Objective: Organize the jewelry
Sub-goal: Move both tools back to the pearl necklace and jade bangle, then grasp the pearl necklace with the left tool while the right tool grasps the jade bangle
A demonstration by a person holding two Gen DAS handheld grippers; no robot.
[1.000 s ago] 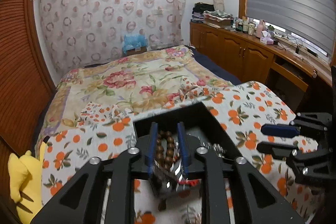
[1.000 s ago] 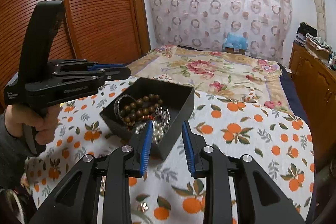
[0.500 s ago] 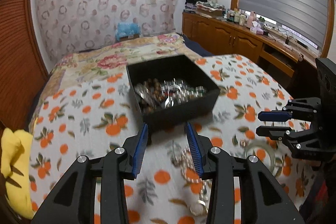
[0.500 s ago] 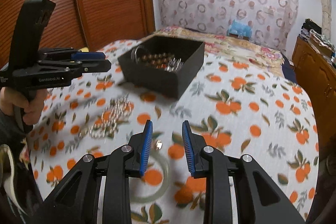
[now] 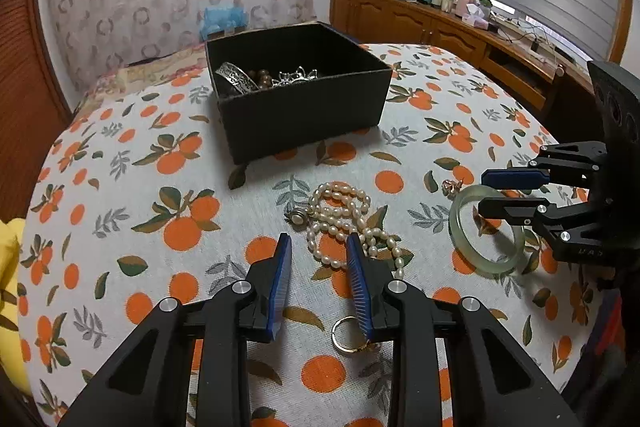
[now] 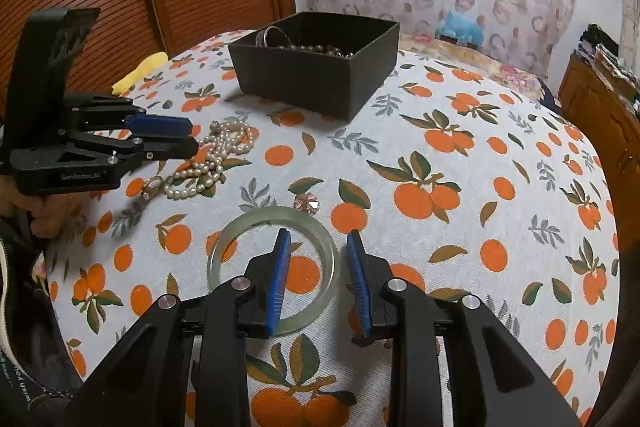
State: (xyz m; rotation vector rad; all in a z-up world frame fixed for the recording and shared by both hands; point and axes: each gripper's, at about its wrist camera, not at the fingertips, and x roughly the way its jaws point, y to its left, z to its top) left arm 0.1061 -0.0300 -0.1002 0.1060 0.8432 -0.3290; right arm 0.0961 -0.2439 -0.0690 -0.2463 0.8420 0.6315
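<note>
On the orange-printed tablecloth (image 5: 120, 163) the black jewelry box (image 5: 304, 115) serves as landmark: it stands open, with a silver bangle (image 5: 236, 77), brown beads and a silver filigree piece inside. In front of the box, well apart from it, lies the coiled pearl necklace (image 5: 344, 219), a small clasp at its left end. The left hand-held gripper (image 5: 316, 251) hovers over the near end of the pearls; its jaws have just been closing and now stand narrowly apart, the strand running under the right blue pad, with no pinch to be seen. Nearer the camera than the pearls, a gold ring (image 5: 348, 335) lies beside that same pad. To the right of the pearls, farther from the box, the pale green jade bangle (image 6: 276, 267) lies flat, a small pink flower earring (image 6: 306, 205) just beyond it. The right hand-held gripper (image 6: 316, 247) is poised above the bangle with jaws narrowly parted, straddling the bangle's right rim without gripping it.
</note>
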